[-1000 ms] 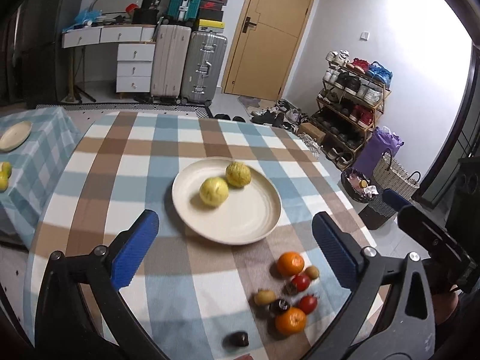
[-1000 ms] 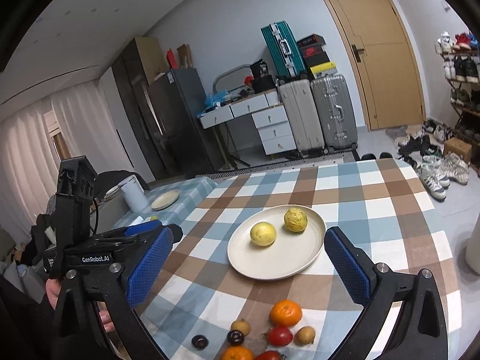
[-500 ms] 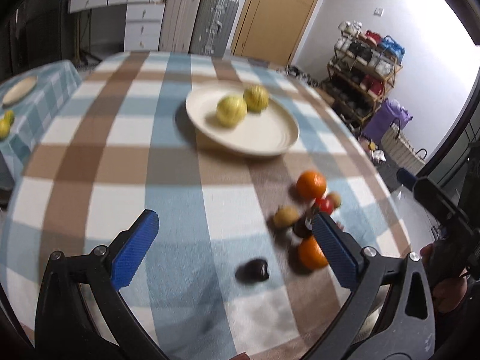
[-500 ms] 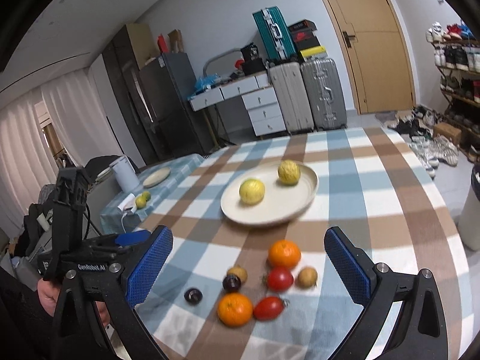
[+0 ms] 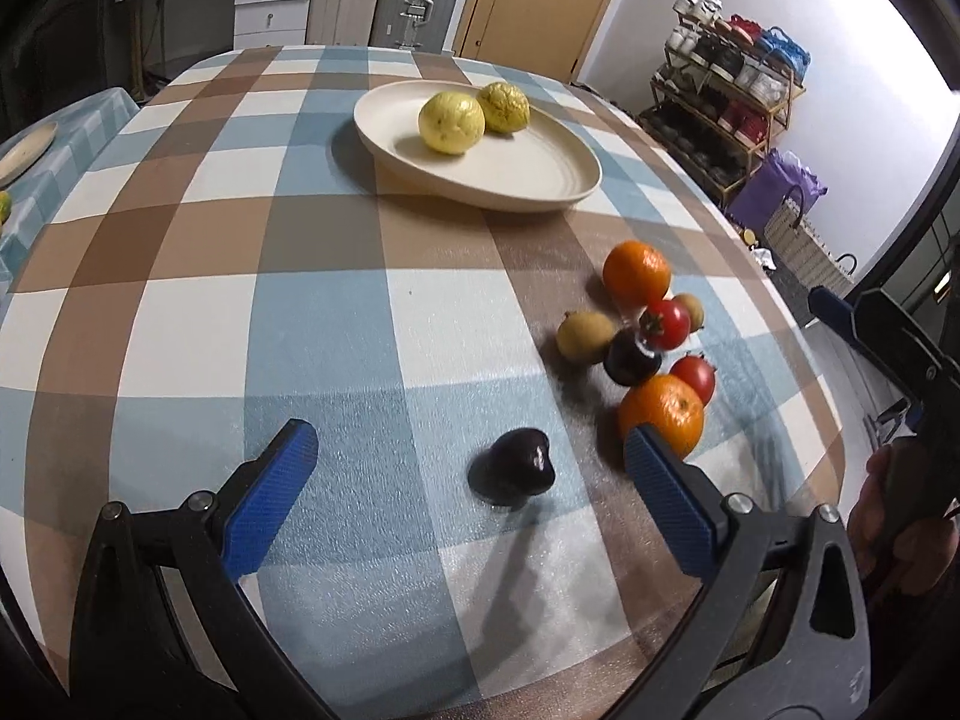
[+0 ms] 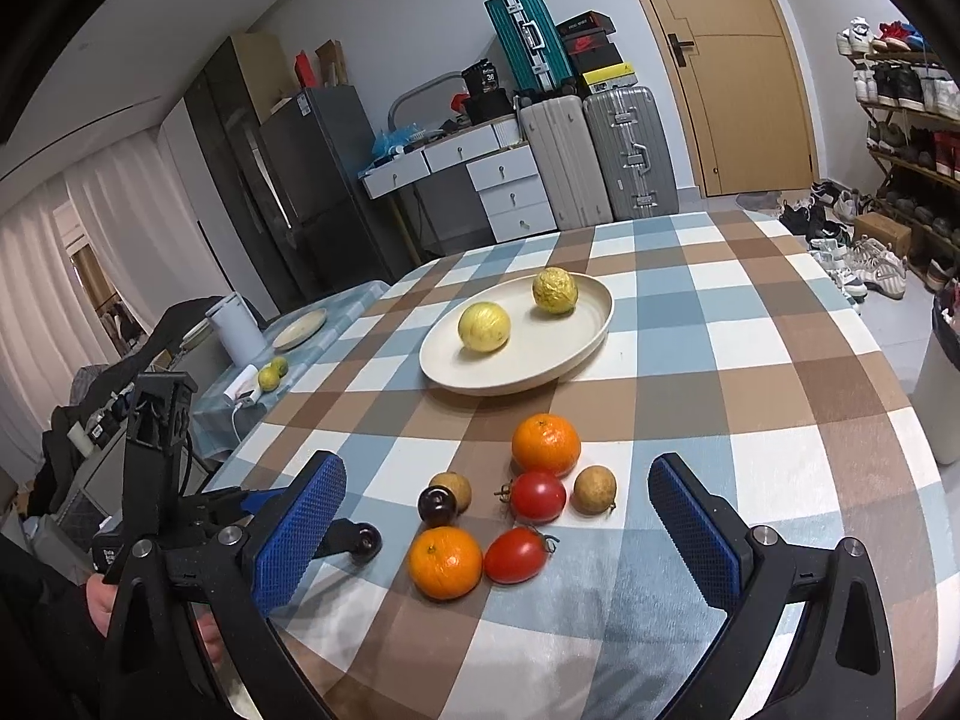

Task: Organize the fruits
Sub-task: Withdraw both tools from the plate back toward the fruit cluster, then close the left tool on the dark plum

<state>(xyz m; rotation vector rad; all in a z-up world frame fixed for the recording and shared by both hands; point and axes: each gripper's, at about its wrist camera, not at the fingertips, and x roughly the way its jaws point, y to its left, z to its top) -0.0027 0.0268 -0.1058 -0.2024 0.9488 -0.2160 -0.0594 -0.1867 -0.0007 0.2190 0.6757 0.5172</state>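
left hand-held gripper (image 5: 468, 468) spread wide around plum (image 5: 513, 466) on tabletop (image 5: 252, 324); right hand-held gripper (image 6: 498, 522) agape over fruit cluster (image 6: 510, 510).

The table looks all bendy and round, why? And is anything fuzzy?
Left wrist view: the fisheye lens bows the checked tablecloth; the tomato looks slightly smeared. Right wrist view: sharper, though the door still curves.

Bright, even indoor light | soft shadows | strong fisheye edge warp, dark corners | sharp
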